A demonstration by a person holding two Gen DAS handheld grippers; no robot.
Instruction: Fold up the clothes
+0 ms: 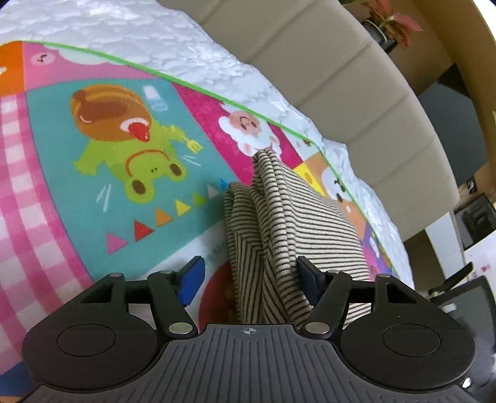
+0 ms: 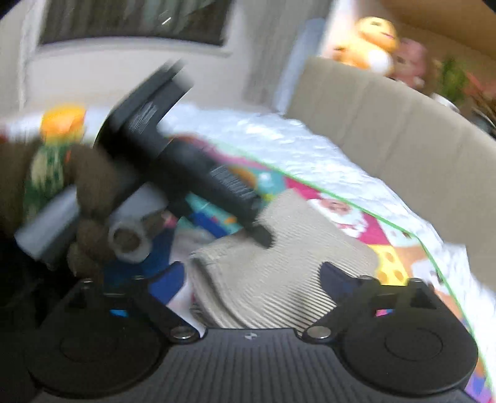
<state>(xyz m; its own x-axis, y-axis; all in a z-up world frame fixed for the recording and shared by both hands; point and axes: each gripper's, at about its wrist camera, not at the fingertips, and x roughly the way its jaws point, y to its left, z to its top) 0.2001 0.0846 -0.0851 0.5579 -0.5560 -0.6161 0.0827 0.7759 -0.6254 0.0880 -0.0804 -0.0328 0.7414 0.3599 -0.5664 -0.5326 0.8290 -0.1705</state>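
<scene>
A beige garment with thin dark stripes [image 1: 279,217] lies bunched in folds on a colourful cartoon play mat [image 1: 93,201]. My left gripper [image 1: 249,277] straddles its near end. The right blue pad touches the cloth, the left pad stands clear of it, so the gripper is open. In the blurred right wrist view the same garment [image 2: 279,279] lies folded on the mat [image 2: 387,235], between the widely spread fingers of my open right gripper [image 2: 251,277]. A person's hand [image 2: 93,192] holds the left gripper [image 2: 260,235], whose tip rests on the cloth's far part.
The mat lies on a white quilted cover [image 1: 217,46]. A beige padded backrest [image 1: 356,93] curves round its far side. A red-leaved plant [image 1: 390,21] and plush toys [image 2: 372,40] stand behind it. A dark chair [image 1: 465,294] is at the right.
</scene>
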